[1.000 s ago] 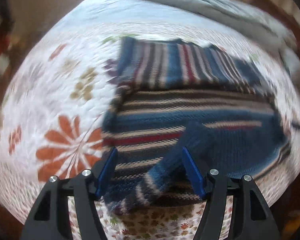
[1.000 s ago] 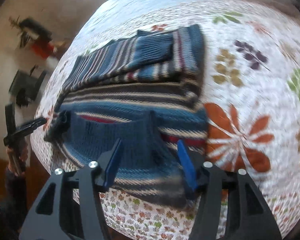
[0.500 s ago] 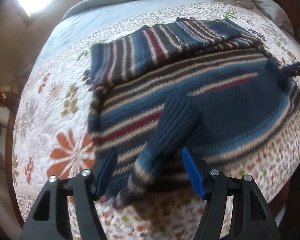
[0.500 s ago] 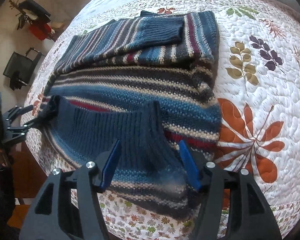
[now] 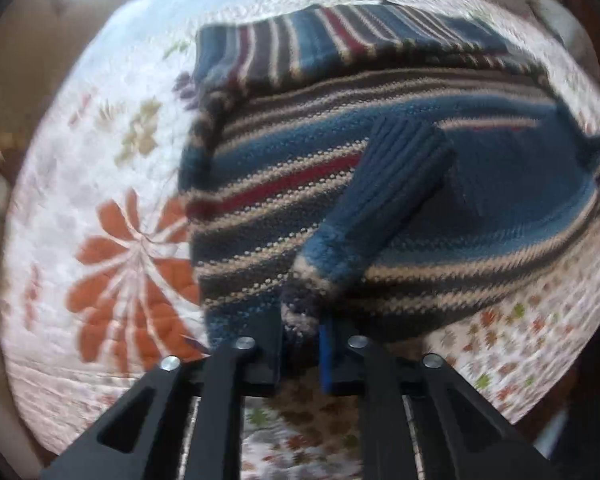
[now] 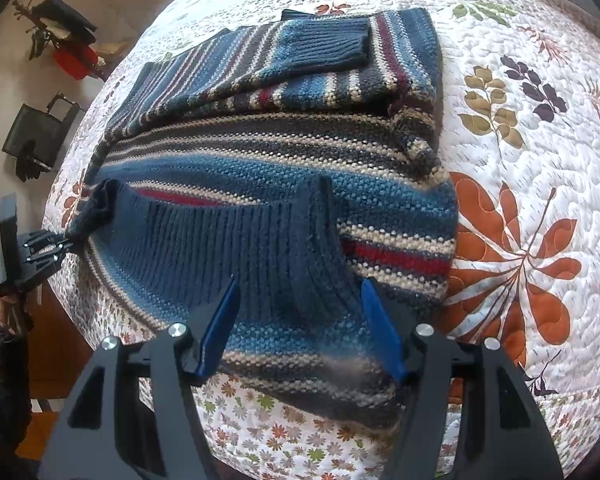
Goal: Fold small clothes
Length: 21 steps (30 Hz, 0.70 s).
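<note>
Striped sweater (image 6: 284, 168) spread on floral quilt (image 6: 520, 128); no legible writing. Left gripper (image 5: 300, 340) clamped on sweater corner. Right gripper (image 6: 300, 332) low over near hem, fingers spread, gripping nothing.

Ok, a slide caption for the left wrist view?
Left gripper shut on the striped blue knitted sweater at its near hem, on a white floral quilt.
</note>
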Available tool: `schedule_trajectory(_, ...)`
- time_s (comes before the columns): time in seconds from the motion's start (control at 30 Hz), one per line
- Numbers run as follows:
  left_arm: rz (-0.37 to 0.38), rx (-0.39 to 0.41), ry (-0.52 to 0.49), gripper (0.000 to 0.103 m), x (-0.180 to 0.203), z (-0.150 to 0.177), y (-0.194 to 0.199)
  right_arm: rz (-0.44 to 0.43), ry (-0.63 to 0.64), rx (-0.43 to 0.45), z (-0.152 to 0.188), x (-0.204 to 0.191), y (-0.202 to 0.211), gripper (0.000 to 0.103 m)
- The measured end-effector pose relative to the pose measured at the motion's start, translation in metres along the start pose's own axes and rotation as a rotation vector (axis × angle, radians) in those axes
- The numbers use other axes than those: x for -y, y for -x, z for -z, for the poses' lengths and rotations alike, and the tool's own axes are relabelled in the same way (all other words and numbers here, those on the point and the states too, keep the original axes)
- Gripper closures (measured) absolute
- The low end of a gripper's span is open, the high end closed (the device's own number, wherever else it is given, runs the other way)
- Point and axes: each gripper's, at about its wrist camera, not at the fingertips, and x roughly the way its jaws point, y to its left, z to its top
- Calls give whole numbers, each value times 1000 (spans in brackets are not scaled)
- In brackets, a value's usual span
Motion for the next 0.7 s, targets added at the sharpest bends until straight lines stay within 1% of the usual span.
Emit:
schedule_trajectory(0.07, 39, 35, 37, 91, -12, -2, 10, 2, -5, -1, 0, 1, -2, 40)
schedule_trajectory(0.13, 111, 86, 97, 91, -30, -2, 28, 3, -4, -2, 0, 2, -4, 40)
schedule_trajectory(0.17, 141, 99, 122, 90, -39, -2, 33, 4, -4, -4, 0, 2, -5, 40)
schedule_trajectory(0.2, 147, 102, 153, 86, -48, -2, 33, 8, -7, -8, -1, 3, -8, 40)
schedule_trajectory(0.23, 125, 89, 168, 80, -55, -1, 30, 12, -11, -13, -1, 4, -11, 40)
schedule_trajectory(0.27, 90, 52, 185, 76, -63, 0, 21, 15, -14, -15, -1, 5, -13, 40)
schedule_trajectory(0.3, 84, 35, 198, 70, -66, 3, 17, 16, -23, -17, -1, 7, -15, 40)
schedule_trajectory(0.37, 103, 16, 225, 66, -72, 8, 12, 2, -37, -15, 1, 9, -16, 39)
schedule_trajectory(0.43, 71, 19, 212, 60, -68, 10, 15, 1, -34, -12, 2, 8, -15, 40)
schedule_trajectory(0.47, 43, 36, 194, 60, -62, 11, 21, 1, -33, -11, 1, 8, -14, 40)
schedule_trajectory(0.5, 34, 57, 176, 59, -57, 10, 28, -1, -29, -11, 1, 7, -12, 40)
schedule_trajectory(0.57, 78, 97, 148, 50, -45, 4, 43, 2, -18, -10, 0, 5, -8, 40)
schedule_trajectory(0.6, 88, 110, 129, 39, -38, -1, 48, 8, -5, -7, -1, 3, -5, 40)
schedule_trajectory(0.63, 77, 118, 101, 33, -29, -7, 50, 12, 9, -5, -3, 0, -3, 40)
schedule_trajectory(0.7, 46, 106, 37, 30, -11, -23, 44, 19, 23, -5, -7, -4, -1, 40)
